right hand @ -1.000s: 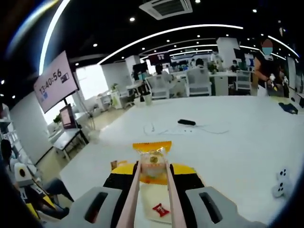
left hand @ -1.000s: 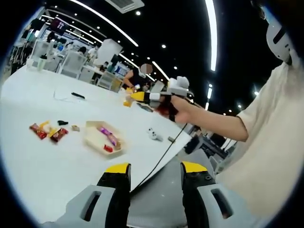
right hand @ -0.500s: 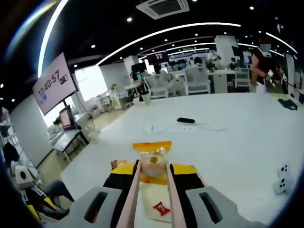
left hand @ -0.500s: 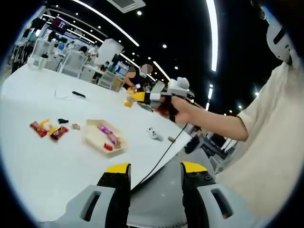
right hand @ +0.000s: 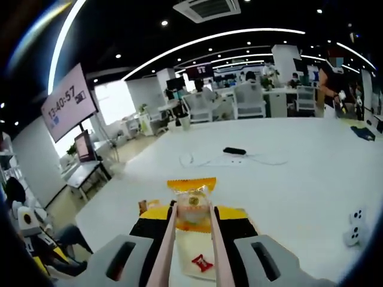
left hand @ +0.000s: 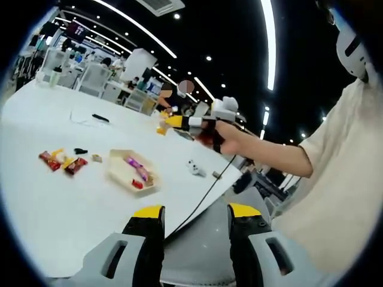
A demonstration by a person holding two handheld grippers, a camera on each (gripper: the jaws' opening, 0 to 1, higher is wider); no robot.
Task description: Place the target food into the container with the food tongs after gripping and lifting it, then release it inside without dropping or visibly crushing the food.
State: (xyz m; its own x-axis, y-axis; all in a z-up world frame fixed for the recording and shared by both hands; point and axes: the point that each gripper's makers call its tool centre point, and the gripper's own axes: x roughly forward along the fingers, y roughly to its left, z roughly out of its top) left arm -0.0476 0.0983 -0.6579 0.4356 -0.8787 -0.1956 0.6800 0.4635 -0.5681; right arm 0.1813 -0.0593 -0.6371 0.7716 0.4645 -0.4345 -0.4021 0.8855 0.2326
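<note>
Yellow-tipped jaws of the left gripper (left hand: 192, 222) stand spread w/ nothing between them, over the near edge of the white table (left hand: 54, 197). We note the right gripper (right hand: 192, 222) pressed on a pair of pink food tongs (right hand: 170, 248); the tong tips pinch a wrapped orange-yellow snack (right hand: 191, 206), held up clear of the table. Below it in the right gripper view lies the cream container (right hand: 192, 251) w/ a small red packet (right hand: 201, 262) inside. In the left gripper view the container (left hand: 119, 173) sits mid-table, holding a purple-wrapped item (left hand: 135, 167) & a red one. Loose snacks (left hand: 61, 162) lie just left of it, apart from it. Person's hand (left hand: 224, 136) grips the right gripper (left hand: 173, 121) above the table's far side; snack is at its tip.
</note>
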